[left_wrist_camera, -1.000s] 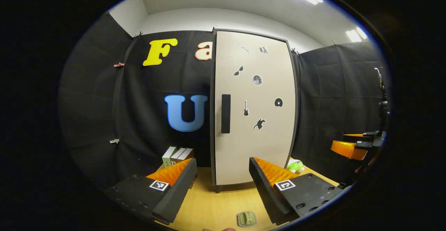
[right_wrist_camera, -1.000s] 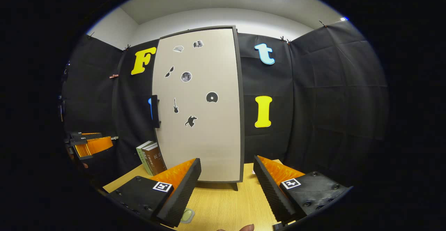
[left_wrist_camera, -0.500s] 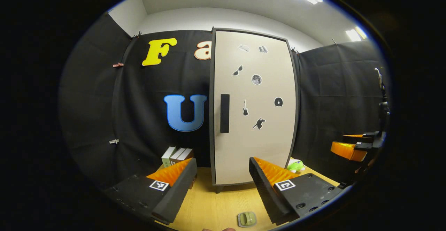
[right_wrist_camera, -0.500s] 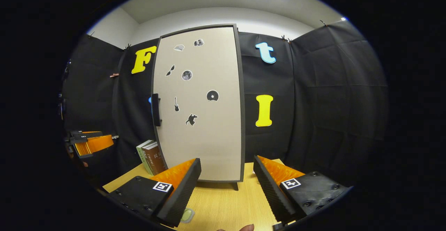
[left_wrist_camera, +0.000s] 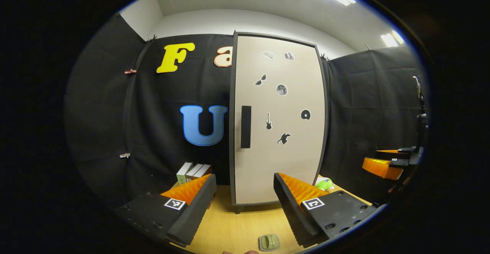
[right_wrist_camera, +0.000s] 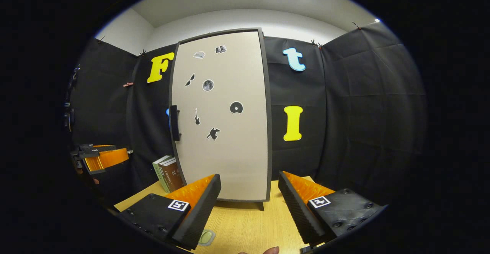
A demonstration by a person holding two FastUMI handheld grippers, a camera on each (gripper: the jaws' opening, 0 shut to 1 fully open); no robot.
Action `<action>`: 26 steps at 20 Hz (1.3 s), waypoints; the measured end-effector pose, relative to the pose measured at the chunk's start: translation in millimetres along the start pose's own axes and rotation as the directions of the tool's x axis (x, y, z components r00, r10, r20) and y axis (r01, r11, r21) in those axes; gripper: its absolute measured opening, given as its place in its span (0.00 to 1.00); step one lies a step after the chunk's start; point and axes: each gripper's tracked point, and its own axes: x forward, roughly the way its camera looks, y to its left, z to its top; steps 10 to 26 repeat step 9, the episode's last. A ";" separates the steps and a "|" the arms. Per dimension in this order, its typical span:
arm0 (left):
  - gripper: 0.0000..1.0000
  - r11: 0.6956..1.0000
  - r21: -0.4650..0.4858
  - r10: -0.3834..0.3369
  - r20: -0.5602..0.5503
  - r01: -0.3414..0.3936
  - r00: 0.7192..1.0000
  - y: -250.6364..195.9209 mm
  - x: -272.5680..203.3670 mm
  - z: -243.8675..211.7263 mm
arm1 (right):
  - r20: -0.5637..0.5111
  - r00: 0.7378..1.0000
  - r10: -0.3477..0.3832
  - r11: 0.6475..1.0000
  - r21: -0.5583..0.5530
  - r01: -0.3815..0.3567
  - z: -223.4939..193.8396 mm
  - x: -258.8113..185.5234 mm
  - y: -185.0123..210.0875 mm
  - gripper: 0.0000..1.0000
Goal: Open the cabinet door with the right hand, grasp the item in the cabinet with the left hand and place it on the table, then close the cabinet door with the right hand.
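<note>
Two grippers face a closed cabinet standing on a wooden table. The right gripper hangs with its jaws spread wide and empty, well apart from the cabinet door; the left gripper is likewise wide open and holds nothing. The door sits flush in its dark frame, its face dotted with small stickers. A dark vertical handle runs along the door's left edge as seen in the right gripper view, at about mid-height. The item to be fetched lies behind the shut door and cannot be seen.

Beside the cabinet stand a few upright books; a small green plush toy lies at the cabinet's other side, and a small green dish-like object rests on the table near the grippers.

Judged stage: approach, before the door is opened.

Likely hazards: the handle is narrow and set at the far edge from the right gripper, so a slanted reach could let the fingers slip off it or strike the door face. A hard pull might shift the cabinet on its short feet. The swinging door could also sweep into the left gripper if that gripper waits too close.
</note>
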 end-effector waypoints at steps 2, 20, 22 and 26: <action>0.95 1.000 0.005 0.001 -0.001 -0.001 1.000 -1.8 1.9 -1.2 | -0.012 1.000 0.015 1.000 0.010 -0.015 -2.8 -1.0 3.3 0.97; 0.95 1.000 -0.006 0.027 0.004 -0.027 1.000 2.8 5.2 -0.5 | 0.004 1.000 0.020 1.000 0.002 -0.020 3.7 0.2 -2.0 0.97; 0.95 1.000 -0.006 0.027 0.004 -0.027 1.000 2.8 5.2 -0.5 | 0.004 1.000 0.020 1.000 0.002 -0.020 3.7 0.2 -2.0 0.97; 0.95 1.000 -0.006 0.027 0.004 -0.027 1.000 2.8 5.2 -0.5 | 0.004 1.000 0.020 1.000 0.002 -0.020 3.7 0.2 -2.0 0.97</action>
